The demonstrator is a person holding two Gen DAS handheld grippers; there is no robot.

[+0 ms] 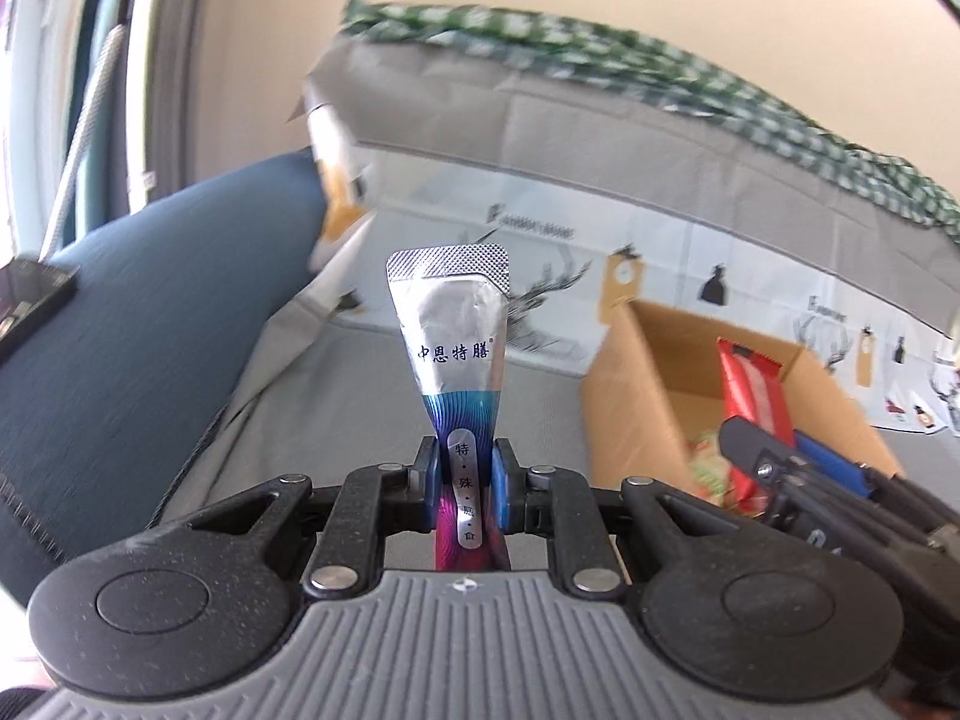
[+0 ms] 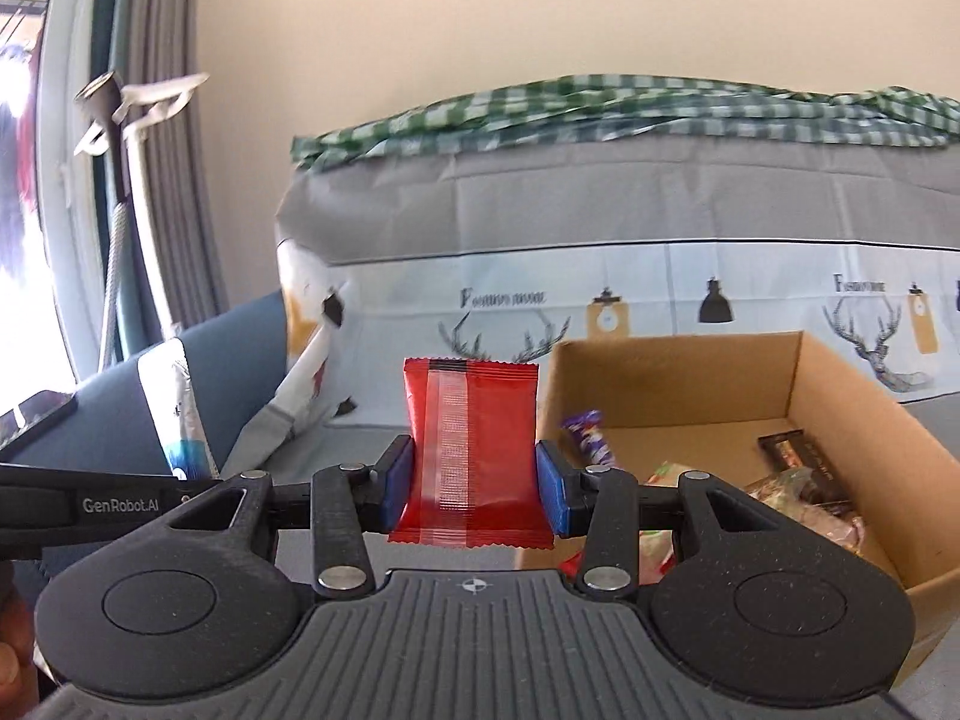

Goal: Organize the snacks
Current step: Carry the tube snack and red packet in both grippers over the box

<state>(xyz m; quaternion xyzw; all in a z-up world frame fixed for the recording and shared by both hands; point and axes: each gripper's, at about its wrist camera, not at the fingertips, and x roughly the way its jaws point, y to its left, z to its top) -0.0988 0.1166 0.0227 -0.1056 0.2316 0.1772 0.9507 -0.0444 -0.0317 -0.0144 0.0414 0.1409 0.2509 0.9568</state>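
Note:
My left gripper (image 1: pixel 467 489) is shut on a silver, blue and pink pouch (image 1: pixel 451 330) with Chinese print, held upright above the grey cloth; the pouch also shows at the left of the right wrist view (image 2: pixel 180 414). My right gripper (image 2: pixel 474 480) is shut on a red snack packet (image 2: pixel 471 450), held upright just left of the open cardboard box (image 2: pixel 840 396). In the left wrist view the right gripper (image 1: pixel 780 468) holds the red packet (image 1: pixel 750 384) over the box (image 1: pixel 636 390). The box holds several snacks, among them a purple wrapper (image 2: pixel 588 435) and a dark packet (image 2: pixel 792 450).
A grey and white printed cloth (image 2: pixel 600 228) covers the surface and the raised back behind the box. A green checked cloth (image 2: pixel 600 108) lies on top. A dark blue cushion (image 1: pixel 120 324) with a black device (image 1: pixel 30 300) is at left. Curtains and a window are at far left.

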